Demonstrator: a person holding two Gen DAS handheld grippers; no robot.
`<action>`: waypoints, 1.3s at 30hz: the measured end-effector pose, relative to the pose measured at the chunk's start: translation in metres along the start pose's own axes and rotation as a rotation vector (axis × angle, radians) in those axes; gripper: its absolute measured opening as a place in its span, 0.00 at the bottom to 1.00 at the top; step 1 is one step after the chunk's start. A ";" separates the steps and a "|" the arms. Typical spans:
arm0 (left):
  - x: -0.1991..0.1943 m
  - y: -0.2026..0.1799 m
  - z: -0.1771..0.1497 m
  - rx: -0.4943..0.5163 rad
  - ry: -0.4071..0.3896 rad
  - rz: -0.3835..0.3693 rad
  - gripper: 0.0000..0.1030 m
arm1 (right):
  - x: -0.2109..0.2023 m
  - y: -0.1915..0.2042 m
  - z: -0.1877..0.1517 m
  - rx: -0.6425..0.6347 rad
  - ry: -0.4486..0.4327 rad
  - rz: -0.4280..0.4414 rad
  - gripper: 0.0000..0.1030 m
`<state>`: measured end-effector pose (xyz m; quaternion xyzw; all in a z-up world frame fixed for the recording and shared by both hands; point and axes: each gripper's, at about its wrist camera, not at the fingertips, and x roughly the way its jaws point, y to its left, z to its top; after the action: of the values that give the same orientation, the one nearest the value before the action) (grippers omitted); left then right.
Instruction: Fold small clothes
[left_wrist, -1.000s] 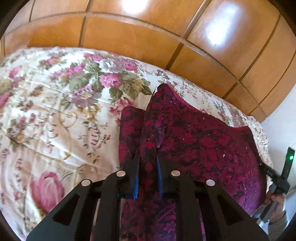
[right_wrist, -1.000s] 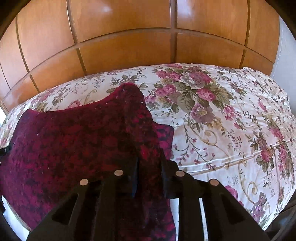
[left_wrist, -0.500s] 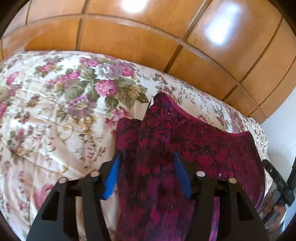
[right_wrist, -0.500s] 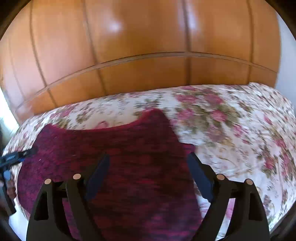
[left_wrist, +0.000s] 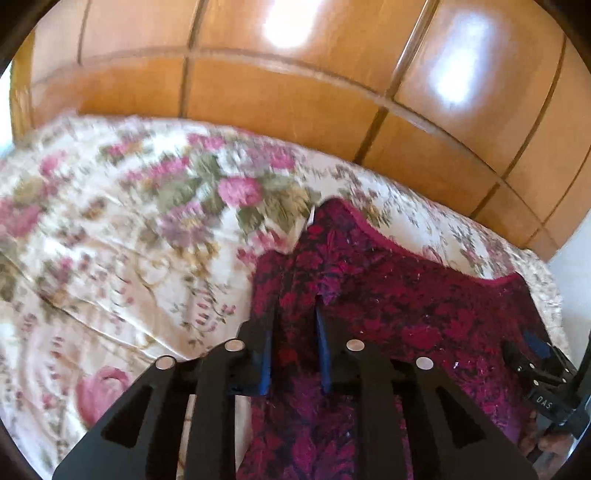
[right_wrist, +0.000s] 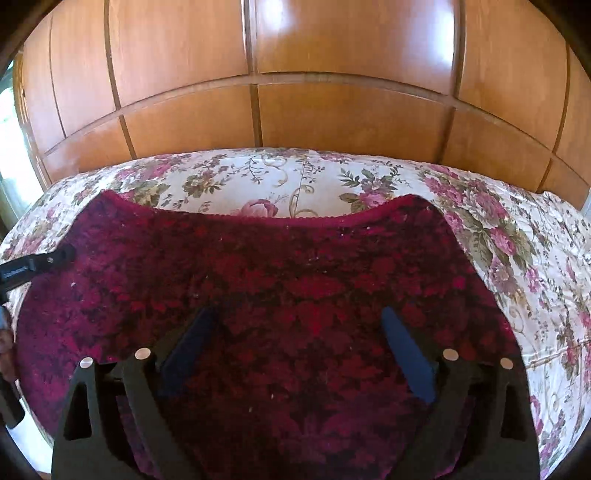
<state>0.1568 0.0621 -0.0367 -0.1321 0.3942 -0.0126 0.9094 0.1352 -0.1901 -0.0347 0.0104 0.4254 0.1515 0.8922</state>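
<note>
My left gripper (left_wrist: 293, 334) has just been closing again, and its jaws now pinch a ridge of the garment (right_wrist: 280, 295) between them; the cloth bunches up at their tips. My right gripper (right_wrist: 297, 339) has just been opening and stands wide, holding nothing, with the fabric lying flat beneath its spread fingers (right_wrist: 404, 350). The garment, dark red with a scalloped far edge, lies on the quilt (right_wrist: 517, 236), its two peaks at about 11 and 1 o'clock in the right view; the wardrobe (right_wrist: 332, 110) stands behind at 12.

To do this fold well, I judge the right side should take a fresh hold at the edge toward 3 o'clock before the left lifts, so both corners travel together and the crease stays straight (one-sided pulls skew soft knits).

Both grippers tilt downward onto the bed. In the left view the right gripper shows at 4 o'clock; in the right view the left one's finger reaches in at 9.
</note>
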 end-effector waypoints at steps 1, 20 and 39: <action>-0.006 -0.002 0.000 0.012 -0.018 0.009 0.18 | 0.000 -0.002 -0.001 0.004 -0.001 0.005 0.90; -0.050 -0.039 0.002 0.165 -0.177 0.040 0.48 | -0.007 -0.007 0.013 0.000 0.039 0.017 0.90; 0.007 -0.053 0.000 0.261 -0.036 0.035 0.48 | 0.026 -0.059 0.040 0.032 0.158 -0.085 0.87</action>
<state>0.1661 0.0096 -0.0287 -0.0062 0.3750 -0.0456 0.9259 0.1967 -0.2347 -0.0376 -0.0057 0.4970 0.1069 0.8612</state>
